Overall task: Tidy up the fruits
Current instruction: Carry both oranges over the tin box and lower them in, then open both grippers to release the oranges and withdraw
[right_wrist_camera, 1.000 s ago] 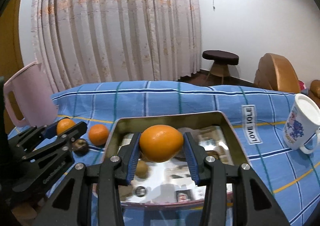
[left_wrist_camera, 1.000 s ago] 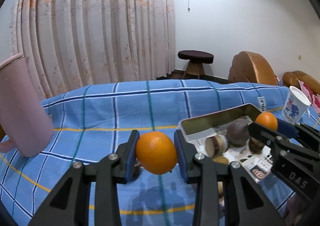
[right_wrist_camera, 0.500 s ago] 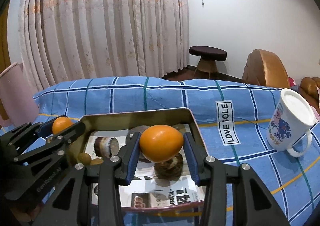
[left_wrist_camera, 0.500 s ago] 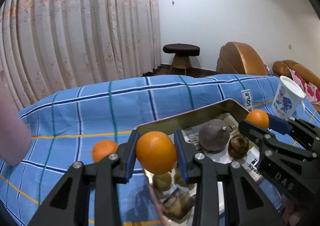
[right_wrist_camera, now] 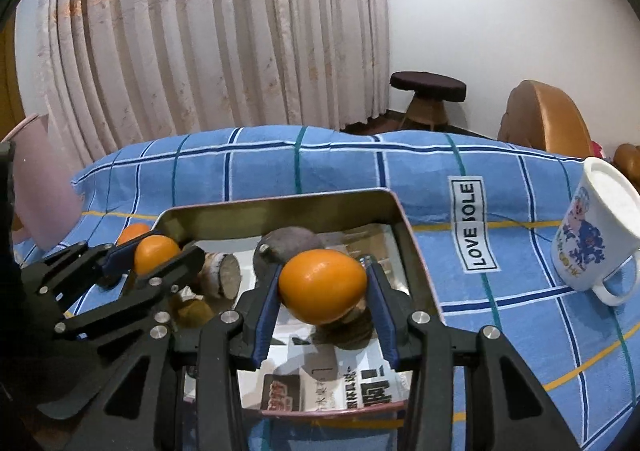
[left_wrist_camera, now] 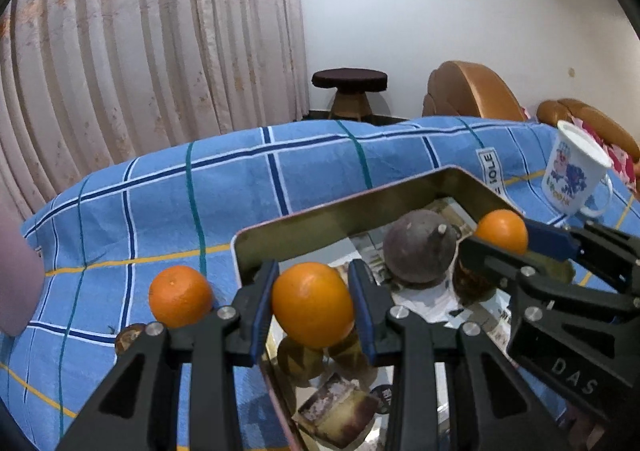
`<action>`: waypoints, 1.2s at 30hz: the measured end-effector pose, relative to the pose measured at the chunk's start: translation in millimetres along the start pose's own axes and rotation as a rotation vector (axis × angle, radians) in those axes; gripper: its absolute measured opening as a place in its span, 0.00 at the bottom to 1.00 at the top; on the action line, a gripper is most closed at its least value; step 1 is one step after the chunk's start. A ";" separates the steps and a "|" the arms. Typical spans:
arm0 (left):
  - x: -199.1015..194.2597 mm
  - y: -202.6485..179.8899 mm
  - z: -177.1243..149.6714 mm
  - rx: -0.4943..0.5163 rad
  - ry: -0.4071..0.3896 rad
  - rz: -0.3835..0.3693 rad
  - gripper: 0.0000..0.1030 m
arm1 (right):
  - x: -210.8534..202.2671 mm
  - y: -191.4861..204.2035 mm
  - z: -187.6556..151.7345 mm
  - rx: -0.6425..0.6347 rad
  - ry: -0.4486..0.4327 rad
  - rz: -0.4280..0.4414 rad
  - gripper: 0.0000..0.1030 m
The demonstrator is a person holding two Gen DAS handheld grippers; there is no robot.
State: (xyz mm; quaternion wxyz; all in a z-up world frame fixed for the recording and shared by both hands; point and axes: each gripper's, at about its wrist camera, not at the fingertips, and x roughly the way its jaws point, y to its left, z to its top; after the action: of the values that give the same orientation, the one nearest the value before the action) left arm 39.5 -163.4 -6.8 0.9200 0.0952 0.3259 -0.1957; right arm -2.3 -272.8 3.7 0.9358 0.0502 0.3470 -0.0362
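My left gripper (left_wrist_camera: 313, 305) is shut on an orange (left_wrist_camera: 312, 303) and holds it over the left edge of the metal tray (left_wrist_camera: 344, 211). My right gripper (right_wrist_camera: 322, 293) is shut on a second orange (right_wrist_camera: 322, 285) above the tray's right part (right_wrist_camera: 416, 251). The tray holds a dark purple round fruit (left_wrist_camera: 418, 247), a cut brown fruit (right_wrist_camera: 224, 275) and small brown fruits (left_wrist_camera: 300, 359). A third orange (left_wrist_camera: 180, 295) lies on the blue checked cloth left of the tray, next to a small brown fruit (left_wrist_camera: 128, 337).
A white printed mug (right_wrist_camera: 592, 239) stands on the cloth to the right of the tray. A pink jug (right_wrist_camera: 36, 187) stands at the far left. Curtains, a stool (right_wrist_camera: 428, 91) and a brown chair are behind the table.
Both grippers have moved right over the tray with their oranges still held. The left gripper now sits at the tray's left edge, with the loose orange showing to its left.
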 end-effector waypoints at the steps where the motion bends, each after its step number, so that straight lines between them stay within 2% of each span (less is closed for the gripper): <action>1: 1.2 0.7 -0.2 -0.003 0.008 -0.002 0.36 | 1.0 0.7 -0.6 0.002 0.006 0.010 0.44; 3: 2.4 1.5 -0.4 -0.008 0.013 -0.004 0.36 | 5.7 1.4 -2.6 0.017 0.035 0.046 0.44; 7: 2.1 2.2 -0.9 -0.009 0.014 -0.002 0.36 | 10.9 -0.4 -5.8 0.035 0.063 0.066 0.44; 14: 0.7 2.9 -2.2 -0.025 0.011 -0.014 0.38 | 9.2 -6.7 -3.9 0.084 0.057 0.108 0.45; 15: -0.6 3.4 -2.4 -0.028 0.008 -0.015 0.41 | 7.9 -8.0 -3.5 0.092 0.052 0.115 0.45; 18: -4.4 4.9 -2.3 -0.037 -0.004 -0.020 0.51 | 4.6 -13.5 -2.5 0.121 0.034 0.122 0.45; 20: -9.2 4.7 -1.2 -0.040 -0.018 -0.032 0.63 | 1.8 -17.1 -0.1 0.147 0.013 0.134 0.45; 21: -12.8 3.6 -0.7 -0.037 -0.029 -0.040 0.83 | 0.0 -18.7 0.7 0.157 0.004 0.142 0.52; 22: -18.1 2.2 -0.3 -0.036 -0.047 -0.030 1.00 | -2.4 -19.3 1.3 0.164 -0.008 0.143 0.62; 24: -30.9 -1.8 -0.5 -0.017 -0.110 -0.005 1.00 | -7.6 -18.7 1.6 0.167 -0.043 0.124 0.71; 26: -38.0 -6.3 1.3 0.017 -0.131 -0.007 1.00 | -13.1 -17.3 2.8 0.160 -0.070 0.123 0.71; 36: -34.6 28.6 -2.1 -0.064 -0.094 0.076 1.00 | -17.1 -13.4 0.8 0.135 -0.119 0.064 0.71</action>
State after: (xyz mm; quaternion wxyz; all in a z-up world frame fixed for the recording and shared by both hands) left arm 25.9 -126.5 15.0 0.9437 0.0689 0.2843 -0.1545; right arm -16.2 -285.7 14.6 0.9500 0.1220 0.2857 -0.0326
